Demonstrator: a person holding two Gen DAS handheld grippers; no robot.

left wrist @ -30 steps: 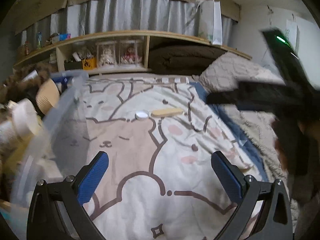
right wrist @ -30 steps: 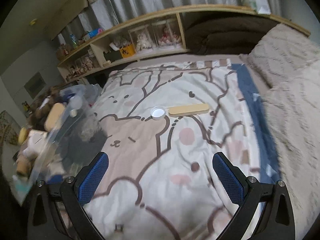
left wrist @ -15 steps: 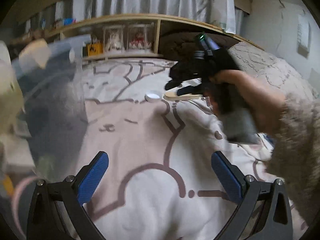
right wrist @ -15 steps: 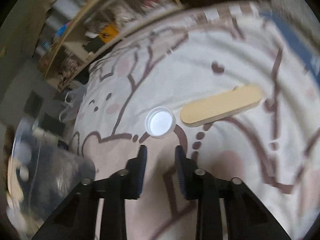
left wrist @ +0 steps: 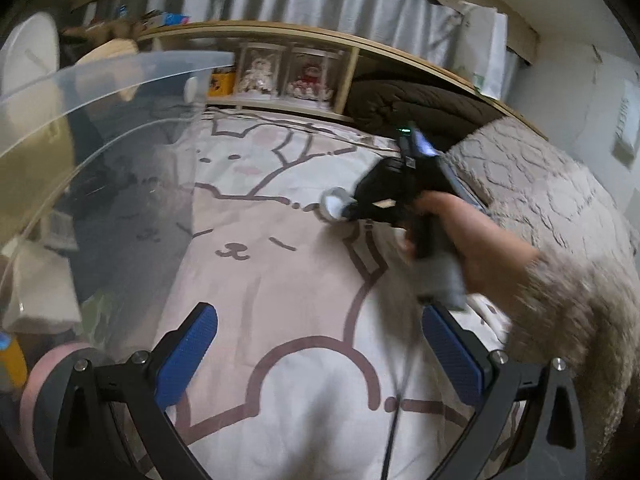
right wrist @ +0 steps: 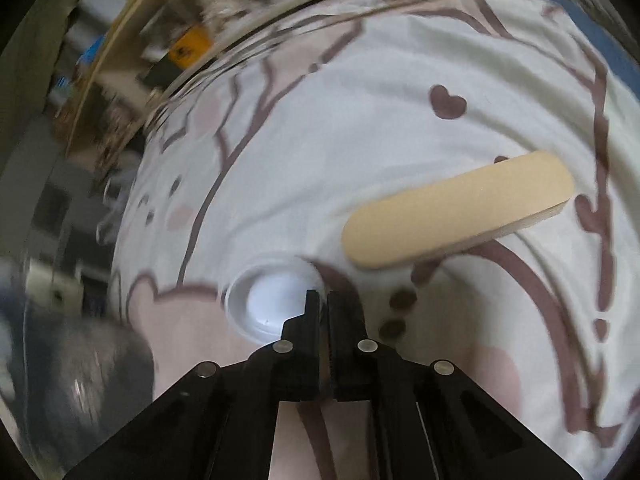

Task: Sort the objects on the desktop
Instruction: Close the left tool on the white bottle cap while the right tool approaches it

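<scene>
White cap (right wrist: 269, 301) lies on the bedsheet (right wrist: 360, 128), its rim pinched by the clenched right claw (right wrist: 322, 300); left claw (left wrist: 320, 356) gapes.

Cap (right wrist: 272, 300) left of stick (right wrist: 456, 210)

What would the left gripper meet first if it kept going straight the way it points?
Probably only the bear-print blanket. The left gripper is open, and the white cap and right gripper lie further on, slightly right; depth is unclear.

One white cap (right wrist: 272, 304), one flat wooden stick (right wrist: 456, 208), one clear plastic bin (left wrist: 100, 76), two claws.
</scene>
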